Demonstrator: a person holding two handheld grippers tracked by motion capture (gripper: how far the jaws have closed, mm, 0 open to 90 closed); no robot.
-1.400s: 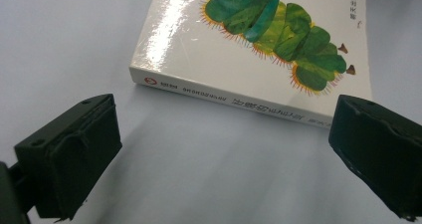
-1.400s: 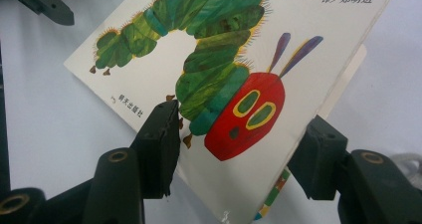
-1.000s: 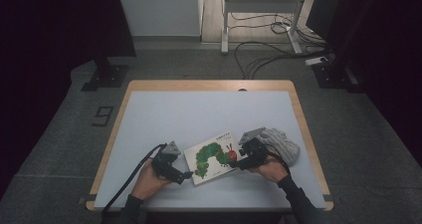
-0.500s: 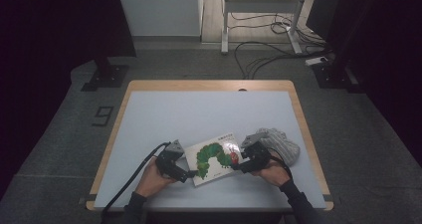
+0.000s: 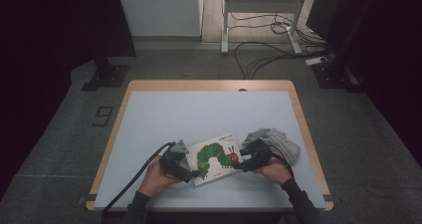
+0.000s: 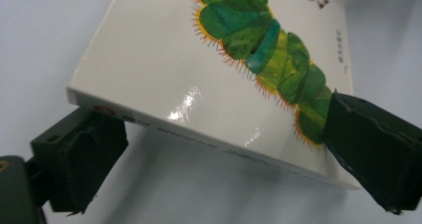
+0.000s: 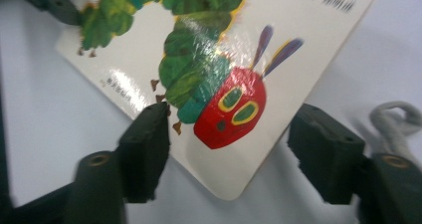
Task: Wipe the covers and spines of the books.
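Black pads of my left hand-held gripper (image 6: 224,154) stand wide across the book (image 6: 209,84) corner; my right hand-held gripper (image 7: 229,154), jaws just opening, straddles another corner without pressing. White glossy cover, green caterpillar, red face, flat on the table (image 5: 199,109) near me.

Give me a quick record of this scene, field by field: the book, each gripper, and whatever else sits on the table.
book: caterpillar picture book, closed, cover up, near the table's front edge
left gripper: jaws apart, one above and one below the book's spine corner; contact unclear
right gripper: jaws have just been opening, astride the book's rounded corner, pads off it
other item: grey cloth, crumpled, right of the book
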